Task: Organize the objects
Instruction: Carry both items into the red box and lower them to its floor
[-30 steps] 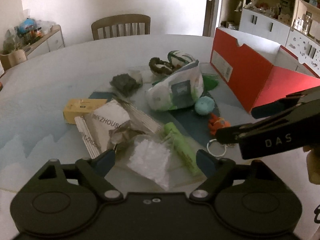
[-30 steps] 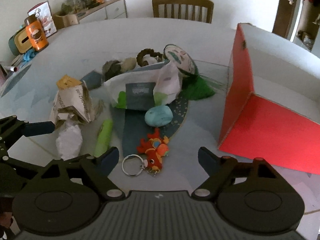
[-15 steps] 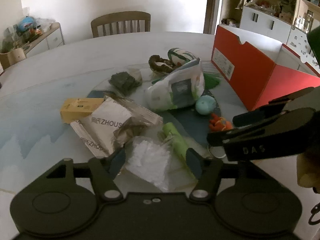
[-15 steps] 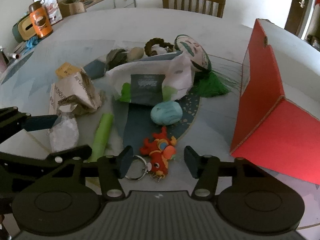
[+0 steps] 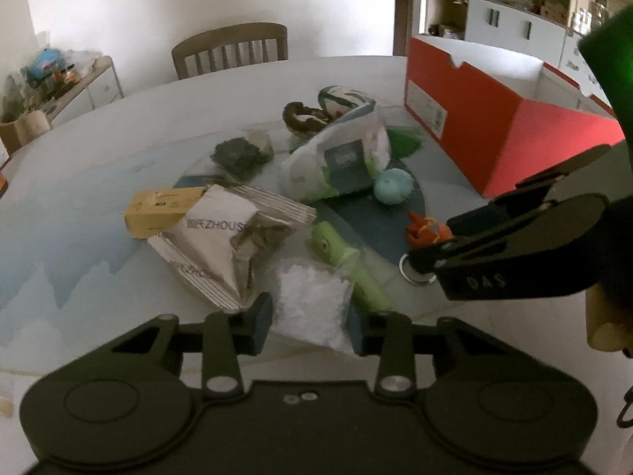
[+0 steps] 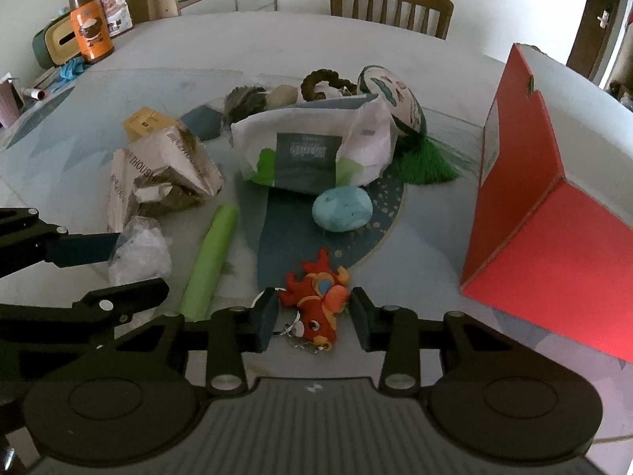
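Both grippers have dropped & narrowed since a sec ago: right gripper half-closed around red fish keychain on table, left gripper around clear bag of white bits, neither gripped yet, red box waiting nearby.

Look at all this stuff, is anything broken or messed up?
Yes. The silver snack packet beside the yellow box is crumpled and looks torn open. The white pouch is slumped over. The toys are heaped in a pile on the table, none yet in the red box.
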Demonstrator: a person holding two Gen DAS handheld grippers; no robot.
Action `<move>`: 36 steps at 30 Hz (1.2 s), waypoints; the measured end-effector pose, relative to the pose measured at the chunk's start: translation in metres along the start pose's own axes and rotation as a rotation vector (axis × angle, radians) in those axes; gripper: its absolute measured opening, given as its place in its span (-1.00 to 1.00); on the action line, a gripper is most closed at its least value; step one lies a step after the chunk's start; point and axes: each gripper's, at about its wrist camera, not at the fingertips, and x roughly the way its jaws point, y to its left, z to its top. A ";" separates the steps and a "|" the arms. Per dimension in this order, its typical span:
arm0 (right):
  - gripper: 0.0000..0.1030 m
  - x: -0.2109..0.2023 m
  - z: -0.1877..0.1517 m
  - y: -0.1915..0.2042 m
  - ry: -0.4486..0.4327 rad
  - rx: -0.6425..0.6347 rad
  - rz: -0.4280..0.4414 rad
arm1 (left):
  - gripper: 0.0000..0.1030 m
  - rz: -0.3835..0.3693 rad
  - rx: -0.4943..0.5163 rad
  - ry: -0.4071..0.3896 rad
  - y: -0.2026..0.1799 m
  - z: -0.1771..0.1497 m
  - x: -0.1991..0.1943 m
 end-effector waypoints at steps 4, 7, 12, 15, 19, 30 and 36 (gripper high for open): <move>-0.25 -0.011 -0.006 0.002 -0.002 0.016 0.005 | -0.41 -0.034 0.008 0.001 -0.002 -0.003 -0.008; -0.25 -0.021 -0.009 0.001 -0.007 0.037 0.003 | -0.42 -0.055 0.007 0.007 -0.004 -0.003 -0.013; -0.25 -0.046 -0.011 -0.005 -0.026 0.070 0.011 | -0.44 -0.093 -0.004 0.004 -0.001 0.002 -0.023; -0.25 -0.065 -0.009 -0.007 -0.046 0.087 0.020 | -0.44 -0.117 -0.001 -0.015 -0.001 0.012 -0.035; -0.25 -0.092 -0.001 -0.011 -0.075 0.102 0.022 | -0.44 -0.163 0.006 -0.033 -0.001 0.030 -0.050; -0.25 -0.151 0.026 -0.058 -0.157 0.153 -0.019 | -0.44 -0.258 0.073 -0.086 -0.021 0.098 -0.065; -0.25 -0.167 0.042 -0.102 -0.196 0.200 -0.082 | -0.44 -0.269 0.125 -0.129 -0.044 0.142 -0.056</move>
